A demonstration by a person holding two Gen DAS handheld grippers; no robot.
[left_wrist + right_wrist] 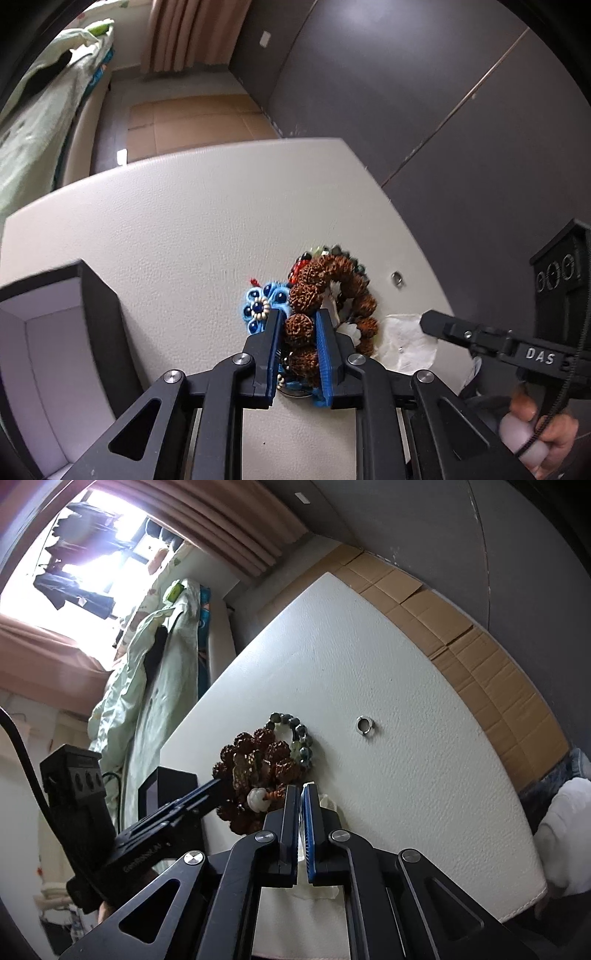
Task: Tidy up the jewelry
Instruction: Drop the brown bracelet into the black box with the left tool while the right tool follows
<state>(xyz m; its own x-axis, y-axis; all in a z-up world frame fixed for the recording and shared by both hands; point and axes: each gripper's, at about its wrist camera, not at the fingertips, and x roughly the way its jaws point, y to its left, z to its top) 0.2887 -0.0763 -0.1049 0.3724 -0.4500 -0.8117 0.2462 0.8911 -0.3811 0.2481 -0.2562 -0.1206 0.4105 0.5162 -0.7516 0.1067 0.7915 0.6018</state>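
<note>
Two hand-held grippers work over a white bench [192, 221], close to a heap of jewelry. I tell each place from the brown bead bracelet [325, 284], a ring of big bumpy beads that lies in the middle of the heap.

Far to the left of the bracelet stands an open black box [92, 302] with a pale inside. Just left of the bracelet, touching it, lies a blue flower piece [262, 304] with dark blue stones. The left hand-held gripper [299, 332] comes down right on the bracelet, and its blue pads are clamped on one brown bead at the near side of the ring. Behind the bracelet, at its far edge, curls a string of dark green beads [299, 734]. To the right of the bracelet, apart from it, a small silver ring [365, 725] lies alone on the bench. Just right of the bracelet sits a white tissue [410, 339]. The right hand-held gripper [300, 808] rests over that tissue, with its jaws together; I cannot tell if it pinches the tissue.
</note>
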